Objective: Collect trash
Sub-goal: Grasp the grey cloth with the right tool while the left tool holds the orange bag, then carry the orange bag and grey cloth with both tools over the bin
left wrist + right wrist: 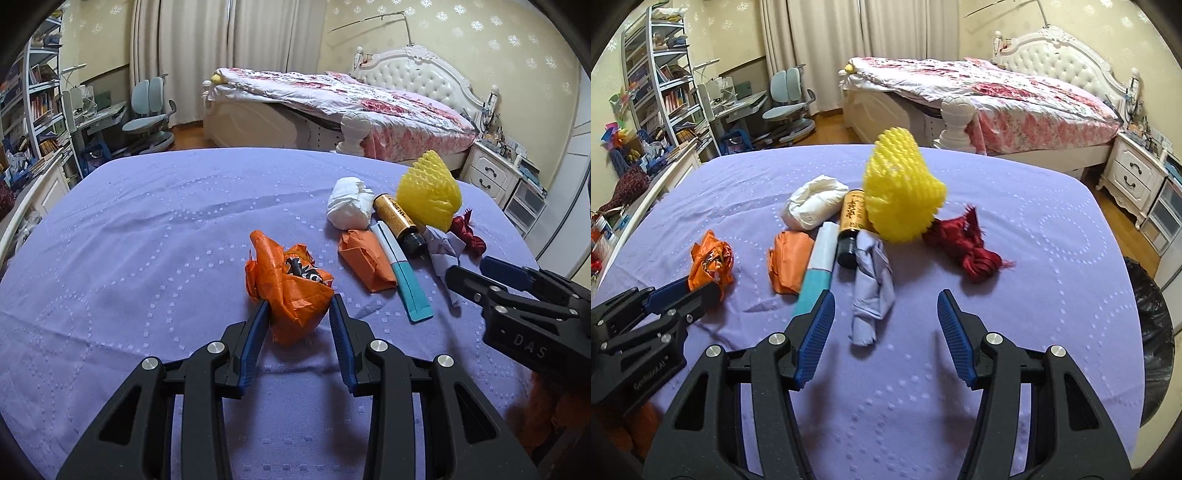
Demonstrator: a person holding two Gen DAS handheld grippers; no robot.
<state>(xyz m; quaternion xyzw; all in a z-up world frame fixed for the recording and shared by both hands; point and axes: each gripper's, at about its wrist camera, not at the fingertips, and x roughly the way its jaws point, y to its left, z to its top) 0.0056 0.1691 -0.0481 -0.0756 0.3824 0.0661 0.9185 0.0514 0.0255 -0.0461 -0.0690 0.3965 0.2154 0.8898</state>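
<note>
My left gripper [300,308] is shut on a crumpled orange wrapper [291,284], held just above the purple cloth [147,240]. To its right lies a pile: a white tissue wad [349,203], a brown bottle [397,218], a yellow foam net [428,195], folded orange paper [365,258], a white and teal tube [402,273] and a red thread bundle [967,243]. My right gripper [886,295] stands open low over the cloth. A crumpled lilac paper [871,288] lies just ahead between its fingers, untouched by the pads.
A black trash bag [1156,332] hangs off the table's right edge. Beyond the table are a bed [1015,96], a nightstand [1134,177], a desk chair [786,103] and bookshelves [665,85]. The left gripper [701,288] is close to the right one's left side.
</note>
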